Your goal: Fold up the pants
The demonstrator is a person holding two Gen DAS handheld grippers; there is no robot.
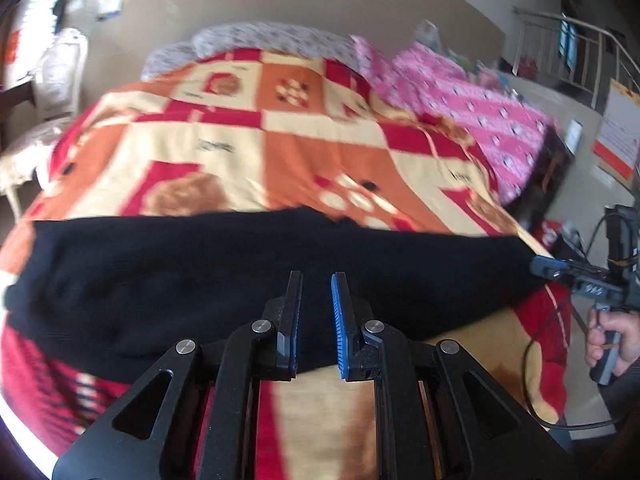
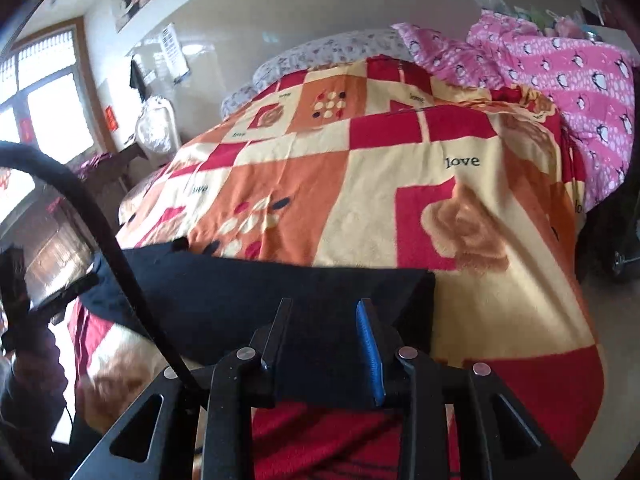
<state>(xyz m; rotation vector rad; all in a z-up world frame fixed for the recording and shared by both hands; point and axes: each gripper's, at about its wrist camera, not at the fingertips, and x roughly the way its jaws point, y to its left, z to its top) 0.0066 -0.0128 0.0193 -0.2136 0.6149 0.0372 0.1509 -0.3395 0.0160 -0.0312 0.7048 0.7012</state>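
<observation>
Black pants [image 1: 240, 280] lie in a long band across the near part of the patterned bed blanket [image 1: 280, 152]. My left gripper [image 1: 316, 280] is at their near edge, its fingers drawn close with black cloth pinched in the narrow gap. In the right wrist view the left gripper [image 2: 76, 286] shows at the pants' [image 2: 224, 296] left end, where the cloth lifts toward it. My right gripper [image 2: 324, 308] stands parted over the pants' right end; cloth lies between the fingers, and the pads do not press it. It also appears as the right gripper [image 1: 546, 266] in a person's hand [image 1: 612, 340].
A pink quilt [image 2: 560, 80] is heaped at the far right of the bed and grey pillows [image 2: 320, 52] lie at the head. A black cable [image 2: 100, 236] arcs across the left of the right wrist view. The bed's right edge drops to bare floor [image 1: 580, 184].
</observation>
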